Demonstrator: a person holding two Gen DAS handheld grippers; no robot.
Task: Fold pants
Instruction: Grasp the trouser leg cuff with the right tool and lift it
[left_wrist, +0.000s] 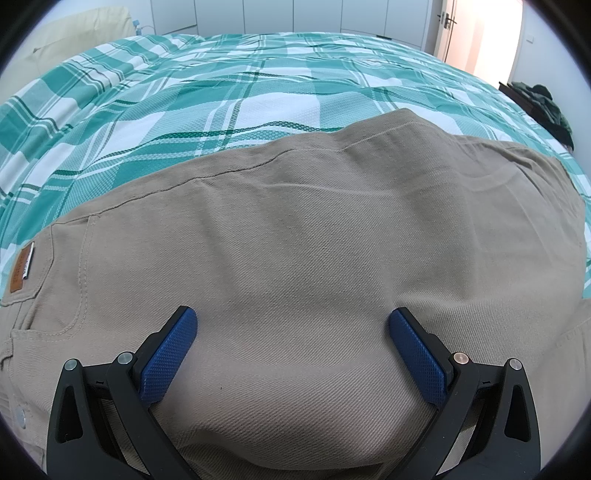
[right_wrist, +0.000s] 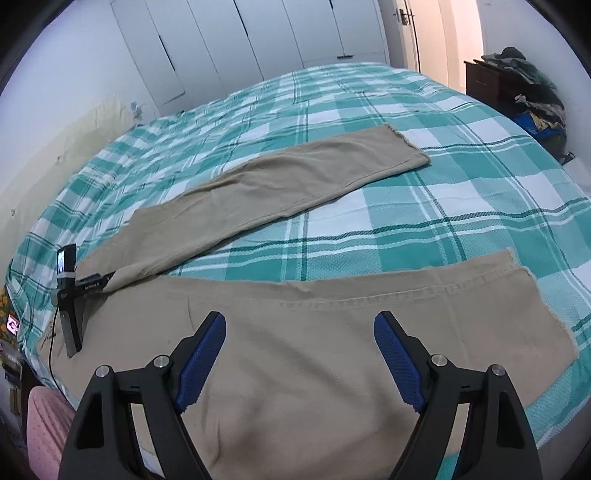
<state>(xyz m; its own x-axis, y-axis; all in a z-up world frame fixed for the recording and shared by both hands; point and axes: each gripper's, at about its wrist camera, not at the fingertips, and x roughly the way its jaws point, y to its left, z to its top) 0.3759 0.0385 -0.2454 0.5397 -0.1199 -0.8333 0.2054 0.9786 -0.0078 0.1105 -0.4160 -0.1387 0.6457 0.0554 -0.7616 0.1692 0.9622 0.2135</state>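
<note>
Tan pants (right_wrist: 295, 343) lie flat on the green plaid bedspread (right_wrist: 424, 206), legs apart: one toward 12 o'clock, one toward 3. Left gripper (left_wrist: 293, 321) spread wide over the seat panel; right gripper (right_wrist: 300, 325) spread wide above the near leg, neither holding fabric

Both hand-held grippers (left_wrist: 293, 321) (right_wrist: 299, 326) wide apart

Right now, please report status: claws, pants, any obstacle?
Left claw open, above pants' upper part. Right claw open, above near leg. Khaki pants flat on bed, legs spread apart, unfolded. Nothing lying on them.
</note>
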